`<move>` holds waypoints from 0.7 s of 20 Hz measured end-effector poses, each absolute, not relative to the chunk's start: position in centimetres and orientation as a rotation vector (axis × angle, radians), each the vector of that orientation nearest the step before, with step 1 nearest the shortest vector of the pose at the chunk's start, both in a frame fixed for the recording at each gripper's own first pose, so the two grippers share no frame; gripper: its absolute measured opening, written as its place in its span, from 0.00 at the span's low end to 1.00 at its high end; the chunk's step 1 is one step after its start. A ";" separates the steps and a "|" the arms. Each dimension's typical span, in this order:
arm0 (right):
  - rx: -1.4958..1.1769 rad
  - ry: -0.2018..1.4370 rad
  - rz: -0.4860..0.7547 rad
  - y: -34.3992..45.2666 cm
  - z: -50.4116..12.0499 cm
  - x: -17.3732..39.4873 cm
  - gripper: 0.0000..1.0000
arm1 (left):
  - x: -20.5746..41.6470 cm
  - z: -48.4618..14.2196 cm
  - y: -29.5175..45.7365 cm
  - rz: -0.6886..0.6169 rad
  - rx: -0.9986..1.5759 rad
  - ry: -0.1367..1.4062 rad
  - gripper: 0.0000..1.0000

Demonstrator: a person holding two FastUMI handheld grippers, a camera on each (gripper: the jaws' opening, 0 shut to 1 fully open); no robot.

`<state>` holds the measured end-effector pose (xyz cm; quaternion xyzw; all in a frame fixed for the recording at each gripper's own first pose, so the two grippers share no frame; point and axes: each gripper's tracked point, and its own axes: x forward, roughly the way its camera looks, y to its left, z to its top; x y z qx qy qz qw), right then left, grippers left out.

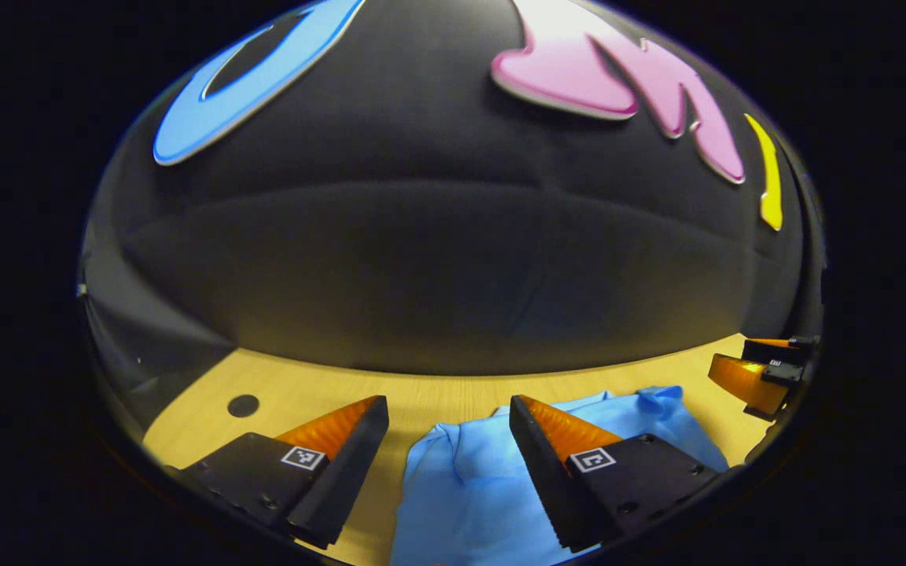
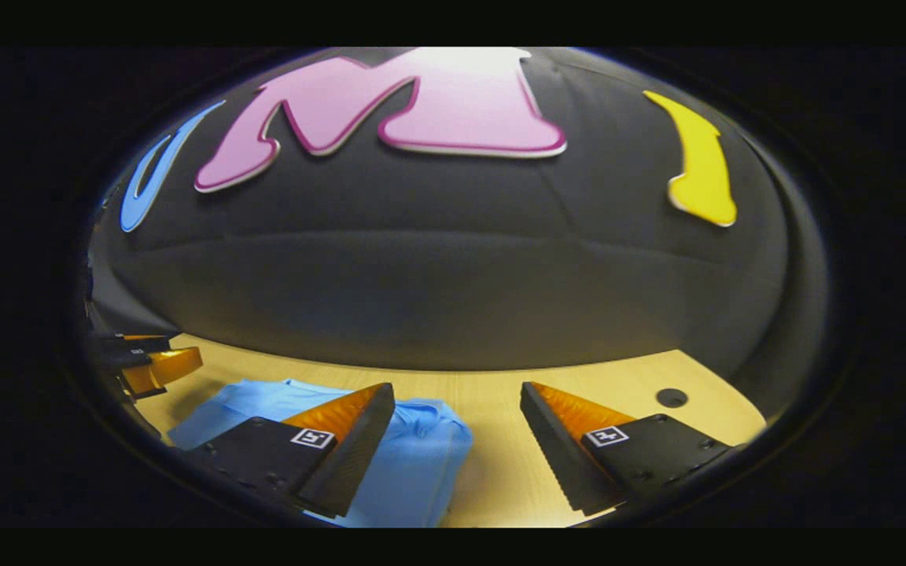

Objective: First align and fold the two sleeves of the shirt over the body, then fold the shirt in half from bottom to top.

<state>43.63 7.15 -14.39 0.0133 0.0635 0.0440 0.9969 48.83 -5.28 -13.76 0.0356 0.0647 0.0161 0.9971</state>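
Blue shirt (image 1: 469, 487) (crumpled) on wooden table (image 1: 429, 393), long axis unclear

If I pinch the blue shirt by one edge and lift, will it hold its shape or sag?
Likely sag: the blue shirt lies in soft rumpled folds, so it looks thin and floppy. It is probably light. On the smooth wooden table it may slide and bunch if pushed rather than lifted.

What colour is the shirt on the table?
Plain light blue, no pattern visible. The shirt shows best in the left gripper view.
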 end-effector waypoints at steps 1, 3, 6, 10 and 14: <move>0.029 0.107 0.075 6.4 -13.5 41.9 0.99 | 47.4 -12.6 -5.9 0.025 0.088 0.107 0.97; 0.042 0.073 0.062 5.3 -11.9 38.0 0.99 | 42.9 -10.1 -7.0 0.010 0.105 0.063 0.97; 0.053 0.020 0.051 3.6 -8.3 31.1 0.99 | 34.8 -7.1 -8.6 -0.033 0.074 0.020 0.97; 0.008 -0.020 0.043 1.5 -3.0 20.0 0.98 | 22.7 -3.7 -8.9 -0.041 0.000 0.007 0.96; -0.002 -0.087 0.036 -0.8 0.6 9.8 0.96 | 12.0 -1.8 -5.8 0.041 -0.044 -0.015 0.96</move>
